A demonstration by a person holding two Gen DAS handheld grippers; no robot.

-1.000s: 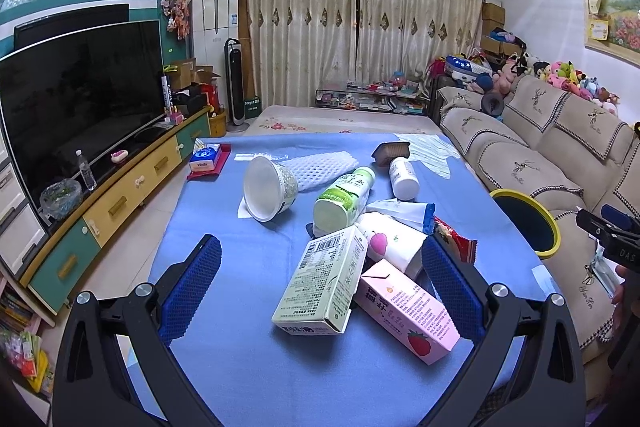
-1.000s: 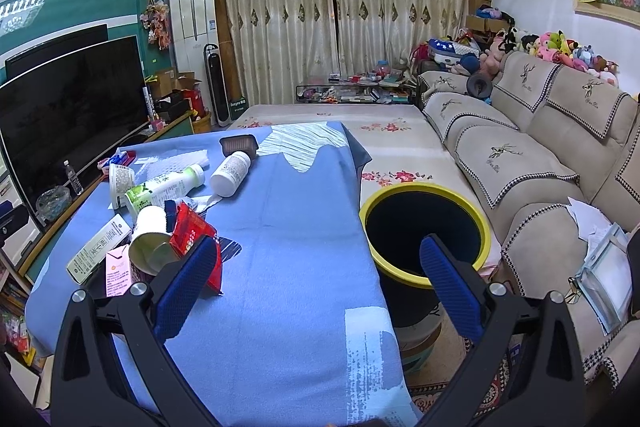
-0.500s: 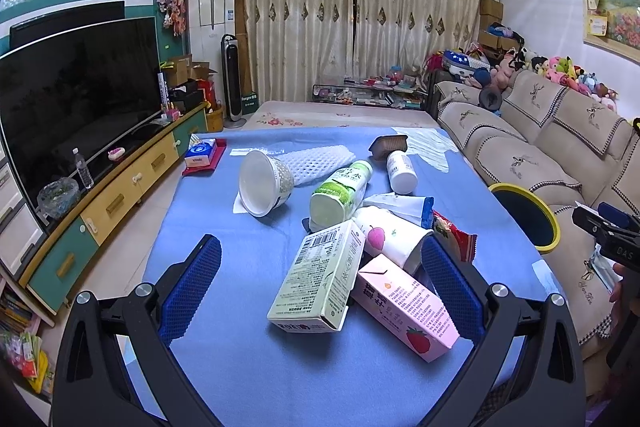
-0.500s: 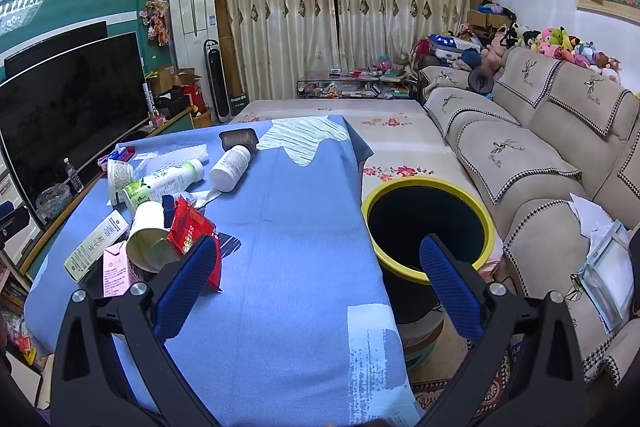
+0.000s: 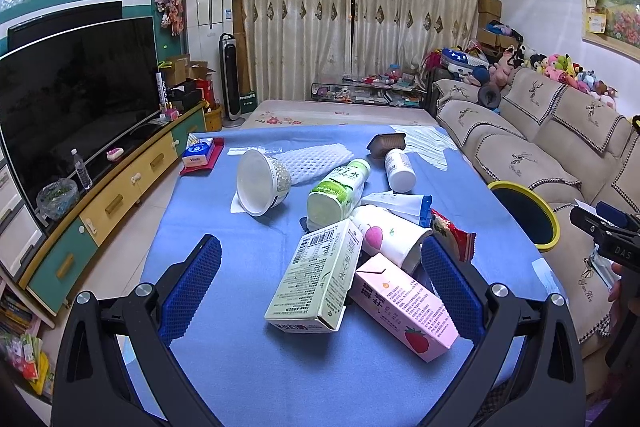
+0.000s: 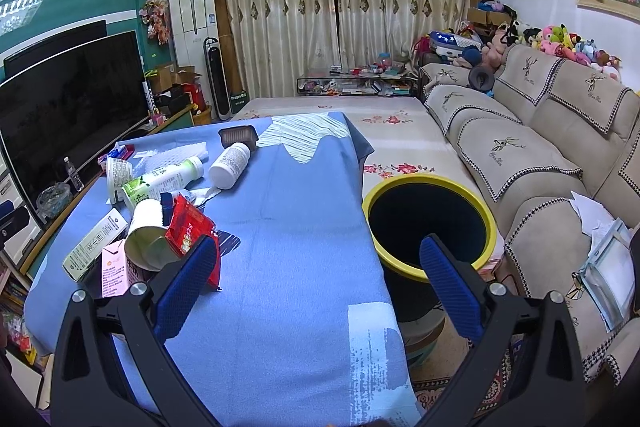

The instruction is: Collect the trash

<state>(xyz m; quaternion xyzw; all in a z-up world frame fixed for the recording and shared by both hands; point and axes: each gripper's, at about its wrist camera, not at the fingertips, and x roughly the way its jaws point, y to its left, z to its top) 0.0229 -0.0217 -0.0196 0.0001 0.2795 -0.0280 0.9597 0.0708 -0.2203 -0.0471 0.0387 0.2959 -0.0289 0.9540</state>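
Your right tool (image 6: 320,279) hangs with both blue pads wide apart, nothing between them. Below it: blue-clothed worktop (image 6: 288,227). Off the worktop's right edge stands the yellow-rimmed bin (image 6: 428,223) (dark inside, contents not visible). Left of the tool, a litter heap: red snack wrapper (image 6: 192,231) leaning on a tipped paper cup (image 6: 146,239), pink carton (image 6: 116,269), green carton (image 6: 96,243), green-labelled bottle (image 6: 164,179), white bottle (image 6: 230,165).
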